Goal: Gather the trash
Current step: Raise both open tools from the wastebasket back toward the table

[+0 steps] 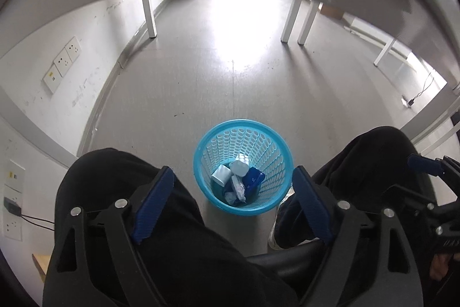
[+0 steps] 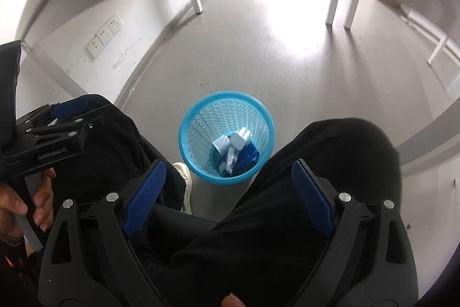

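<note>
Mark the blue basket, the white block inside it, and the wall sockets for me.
blue basket (image 1: 201,151): left wrist view, on its left rim.
white block (image 1: 240,167): left wrist view, on its top face.
wall sockets (image 2: 105,35): right wrist view, on the middle plate.

From here one word reads clearly: "GenRobot.AI", white lettering on the black body of the left gripper (image 2: 61,117), at nine o'clock in the right wrist view.

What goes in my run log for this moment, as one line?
left gripper: open, empty | right gripper: open, empty | basket: on floor, trash inside
</note>
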